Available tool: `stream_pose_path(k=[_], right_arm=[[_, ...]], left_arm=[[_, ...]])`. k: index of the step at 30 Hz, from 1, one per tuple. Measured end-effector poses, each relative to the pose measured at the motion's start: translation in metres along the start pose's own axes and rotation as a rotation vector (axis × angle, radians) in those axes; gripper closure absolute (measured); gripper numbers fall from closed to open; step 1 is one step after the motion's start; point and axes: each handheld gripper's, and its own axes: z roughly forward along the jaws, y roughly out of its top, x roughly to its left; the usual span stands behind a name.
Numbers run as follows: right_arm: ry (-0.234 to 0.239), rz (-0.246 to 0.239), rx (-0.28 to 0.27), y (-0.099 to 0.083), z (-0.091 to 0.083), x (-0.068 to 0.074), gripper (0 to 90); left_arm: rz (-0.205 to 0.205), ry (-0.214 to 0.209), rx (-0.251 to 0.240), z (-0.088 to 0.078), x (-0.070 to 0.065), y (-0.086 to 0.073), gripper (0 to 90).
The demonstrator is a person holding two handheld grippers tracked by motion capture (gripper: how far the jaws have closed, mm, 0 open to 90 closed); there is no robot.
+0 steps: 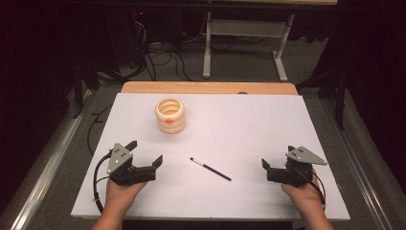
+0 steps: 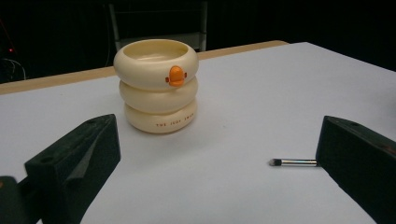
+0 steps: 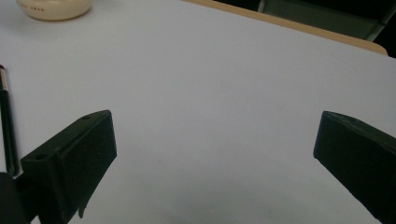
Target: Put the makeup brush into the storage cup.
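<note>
A cream holder (image 1: 170, 116) made of three stacked rings, with a small orange beak on its top ring, stands upright at the back left of the white table (image 1: 268, 120). In the left gripper view the holder (image 2: 156, 86) rises ahead, between the jaws. A thin black pen (image 1: 210, 168) lies flat near the table's middle front. My left gripper (image 1: 145, 152) rests open at the front left, holding nothing, with the pen's tip (image 2: 292, 162) beside its right jaw. At the front right my right gripper (image 1: 277, 156) is open and empty; the pen (image 3: 7, 126) lies off to its left.
A wooden strip (image 1: 206, 87) borders the table's far edge. Behind it on the floor are tangled cables (image 1: 163, 60) and the white legs of a desk frame (image 1: 280, 64). Metal rails (image 1: 52, 148) run along both sides of the table.
</note>
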Motion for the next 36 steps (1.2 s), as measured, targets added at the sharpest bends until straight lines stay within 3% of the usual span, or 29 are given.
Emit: stream_pose_path(k=[14, 19, 36], right_arm=[[0.038, -0.020, 0.113, -0.005, 0.009, 0.001, 0.8], [0.027, -0.025, 0.169, -0.007, 0.013, 0.002, 0.8], [0.013, -0.036, 0.268, -0.015, 0.022, 0.001, 0.8]], left_arm=[[-0.002, -0.006, 0.012, 0.001, 0.000, -0.001, 0.7], [0.000, -0.010, 0.021, 0.003, 0.000, -0.002, 0.7], [0.005, -0.020, 0.040, 0.005, -0.001, -0.003, 0.8]])
